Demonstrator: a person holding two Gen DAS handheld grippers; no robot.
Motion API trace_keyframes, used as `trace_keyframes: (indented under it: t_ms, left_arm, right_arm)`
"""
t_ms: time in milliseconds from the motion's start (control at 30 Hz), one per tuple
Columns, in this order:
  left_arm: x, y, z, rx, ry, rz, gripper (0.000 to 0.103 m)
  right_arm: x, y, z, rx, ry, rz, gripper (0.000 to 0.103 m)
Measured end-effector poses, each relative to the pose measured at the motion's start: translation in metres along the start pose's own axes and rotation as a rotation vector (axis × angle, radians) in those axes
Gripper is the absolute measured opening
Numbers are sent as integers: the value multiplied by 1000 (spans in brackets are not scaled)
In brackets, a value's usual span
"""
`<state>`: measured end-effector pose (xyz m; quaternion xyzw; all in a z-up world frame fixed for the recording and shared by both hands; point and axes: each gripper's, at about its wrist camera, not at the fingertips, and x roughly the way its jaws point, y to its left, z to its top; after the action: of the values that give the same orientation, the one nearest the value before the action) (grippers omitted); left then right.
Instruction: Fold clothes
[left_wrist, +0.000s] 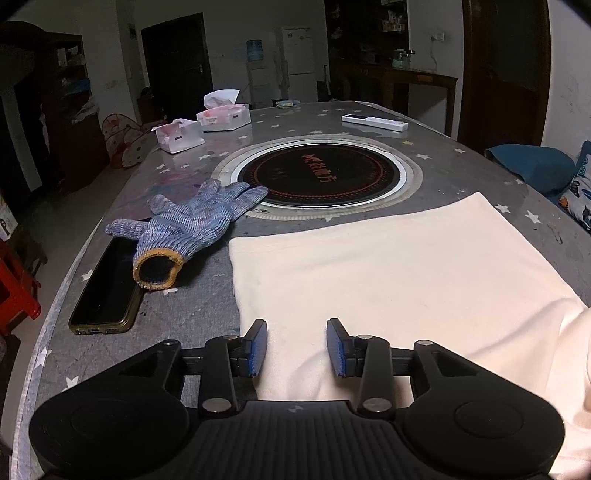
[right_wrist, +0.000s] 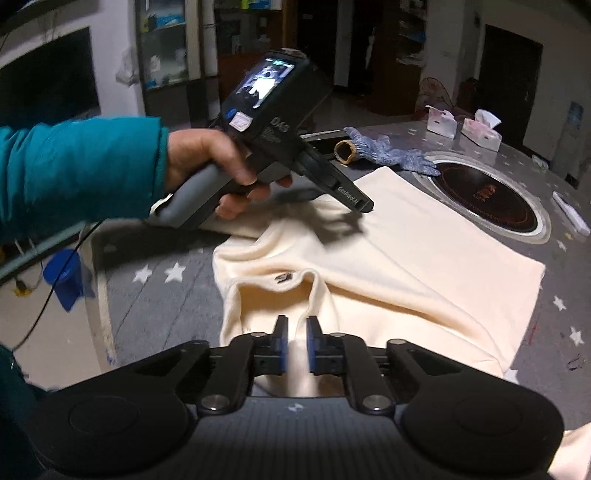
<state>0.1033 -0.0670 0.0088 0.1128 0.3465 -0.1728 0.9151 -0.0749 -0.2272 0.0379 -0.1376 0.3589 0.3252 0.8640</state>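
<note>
Garment (right_wrist: 424, 258): cream, lying on star-print table (left_wrist: 184, 314), far half flat and squared toward the round hotplate (left_wrist: 317, 175), near half bunched and rising toward the cameras.

Right gripper (right_wrist: 296, 345): jaws nearly closed, a ridge of cream cloth running between the blue pads (right_wrist: 311, 347); looks like a pinch on the near collar edge, though motion blur there stops me from being sure of firm contact. Small dark label (right_wrist: 282, 277) sits just beyond the fingertips.

Left gripper (left_wrist: 296, 347): jaws wide apart, holding nothing, hovering over the garment's near-left part.

Step, as I read it: mid-fold, one side gripped and lifted, other side not yet taken. Next move likely calls for the left gripper to come down on the matching edge and close, then both carry the cloth over the flat half together, level, to avoid a skewed crease.

View differences: the right view alone shows the hand (right_wrist: 207, 158) on the left tool, teal sleeve, the label, the raised fold. The left view alone shows the phone (left_wrist: 107, 288) at the table's near-left edge with the knit glove (left_wrist: 188, 229) partly over it, and the remote (left_wrist: 375, 122) at the far side. Tissue boxes (left_wrist: 221, 116) appear in both.
</note>
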Motion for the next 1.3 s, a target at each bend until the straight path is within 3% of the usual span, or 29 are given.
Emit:
trace_keyframes:
  t_ms: [67,267,367,400,467,700,1000,1200,1300]
  left_arm:
    - [0,1,0,-3,3,-4,39]
    - [1,7,0,-37,7,-31,40]
    - [1,8,-1,-38,5,-37,41]
    - [2,8,-1,-36,3,-36,41]
    - [2,7,-1,-35,0,-34,42]
    - [2,7,-1,-38,0,-34,43]
    - [-2,5,-1,-21,0,-19,45]
    - [-10,0,0,3,2,2,45]
    - [-29,-10,-4,24,-32,-37,45]
  right_arm:
    - [9,-1,2,-1,-5,-6,24]
    - [39,-5,5,-24,7,-44,24]
    - [42,-10,6,1,-2,-44,14]
    - [41,-11,7,13,-9,-36,5]
    - [37,-13,7,25,-18,-24,3]
    - [9,3,3,-56,-12,10,2]
    - [-13,28,-14,-104,64,84,1]
    - [-23,12,-17,-33,39,29,7]
    - [-30,-4,-16,21,9,-23,9]
